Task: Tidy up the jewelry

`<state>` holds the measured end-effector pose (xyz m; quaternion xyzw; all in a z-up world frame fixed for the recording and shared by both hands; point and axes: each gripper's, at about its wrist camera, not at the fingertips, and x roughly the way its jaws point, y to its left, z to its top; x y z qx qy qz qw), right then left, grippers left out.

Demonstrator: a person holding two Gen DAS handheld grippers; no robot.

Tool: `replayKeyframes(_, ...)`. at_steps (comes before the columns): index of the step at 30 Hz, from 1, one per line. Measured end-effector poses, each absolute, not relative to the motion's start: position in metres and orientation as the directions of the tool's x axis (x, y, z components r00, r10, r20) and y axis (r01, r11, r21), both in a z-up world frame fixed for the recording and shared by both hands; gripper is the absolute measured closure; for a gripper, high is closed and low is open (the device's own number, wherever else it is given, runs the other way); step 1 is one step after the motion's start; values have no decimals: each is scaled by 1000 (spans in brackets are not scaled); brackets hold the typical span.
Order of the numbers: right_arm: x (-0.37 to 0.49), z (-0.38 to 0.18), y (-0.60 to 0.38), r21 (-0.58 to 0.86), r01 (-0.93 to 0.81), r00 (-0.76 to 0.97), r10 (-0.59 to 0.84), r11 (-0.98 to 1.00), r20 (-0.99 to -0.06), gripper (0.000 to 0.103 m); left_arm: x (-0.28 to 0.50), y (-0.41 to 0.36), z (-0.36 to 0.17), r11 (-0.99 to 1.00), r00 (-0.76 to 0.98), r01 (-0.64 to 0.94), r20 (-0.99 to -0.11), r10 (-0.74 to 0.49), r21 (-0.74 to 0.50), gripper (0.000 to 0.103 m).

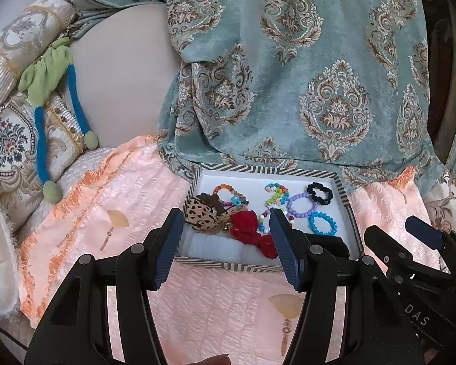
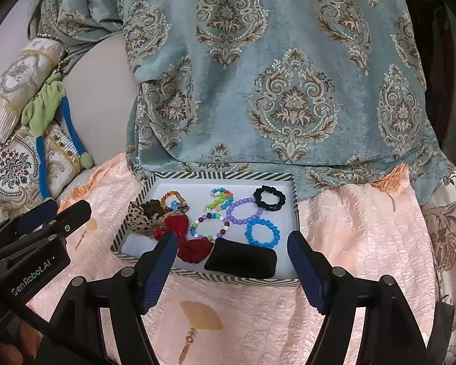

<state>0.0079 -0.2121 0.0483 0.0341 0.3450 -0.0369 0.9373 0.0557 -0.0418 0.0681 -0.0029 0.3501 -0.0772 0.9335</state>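
Observation:
A striped-rim tray (image 1: 270, 170) (image 2: 222, 175) lies on a pink bedspread. It holds beaded bracelets: blue (image 1: 323, 227) (image 2: 263, 233), purple (image 1: 302, 206) (image 2: 243, 211), multicolour (image 2: 209, 228), amber (image 1: 225, 189). It also holds a black scrunchie (image 1: 319, 193) (image 2: 269, 197), a leopard bow (image 1: 201, 216) (image 2: 139, 217), a red bow (image 1: 249, 231) (image 2: 188, 240), a white band (image 1: 212, 248) and a black pad (image 2: 241, 258). My left gripper (image 1: 226, 222) is open and empty at the tray's near edge. My right gripper (image 2: 232, 245) is open and empty, just short of the tray.
A teal patterned curtain (image 1: 304, 70) (image 2: 273, 76) hangs behind the tray. Embroidered cushions (image 1: 12, 140) and a green-and-blue plush toy (image 1: 50, 97) lie at the left. The pink bedspread (image 1: 222, 313) extends toward me.

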Motion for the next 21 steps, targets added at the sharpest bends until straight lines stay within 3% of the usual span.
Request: replayKeyframes(21,10,47,-213,38,81,753,-37,996,-657,30,57,-46,67,988,737,145,-662,-137,-42,44)
